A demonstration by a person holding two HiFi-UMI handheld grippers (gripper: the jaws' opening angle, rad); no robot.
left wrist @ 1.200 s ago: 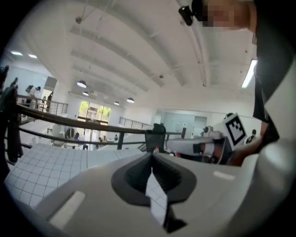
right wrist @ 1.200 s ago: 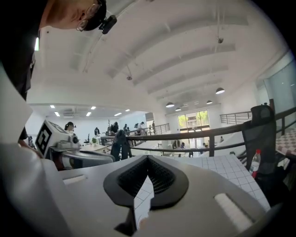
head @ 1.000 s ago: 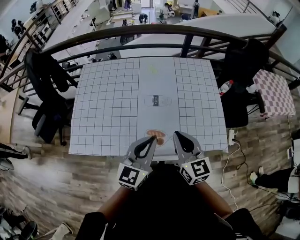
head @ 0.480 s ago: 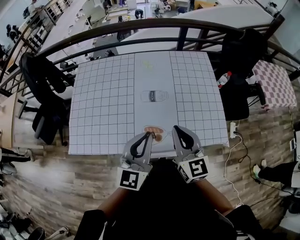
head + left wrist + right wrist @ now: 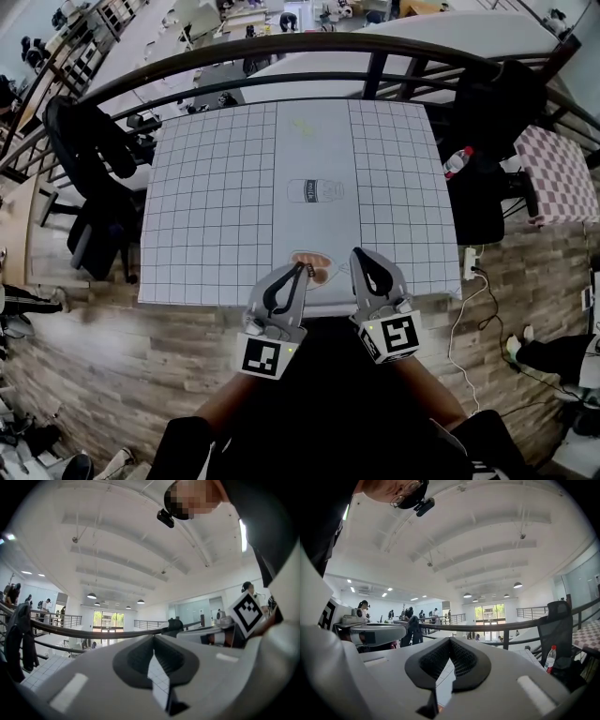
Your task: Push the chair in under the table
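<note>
The table [image 5: 216,187] wears a white cloth with a grid. My left gripper [image 5: 298,272] and right gripper [image 5: 359,255] hover side by side over its near edge, both shut with nothing in them. A black office chair [image 5: 94,178] draped with a dark garment stands off the table's left side. A second black chair [image 5: 487,131] stands by the right side, at the railing. In the left gripper view the shut jaws of the left gripper [image 5: 153,651] point level across the table. The right gripper [image 5: 450,656] does the same, with the right-hand chair [image 5: 555,620] ahead of it.
A clear bottle [image 5: 314,190] lies mid-table and a brown-orange item [image 5: 309,265] lies by the near edge. A red-capped bottle [image 5: 454,161] stands by the right chair. A dark curved railing [image 5: 281,52] runs behind the table. A chequered stool [image 5: 553,173] and cables [image 5: 469,281] are at right.
Both grippers stay shut at the table's near edge. Only the head camera's framing has shifted a little.
</note>
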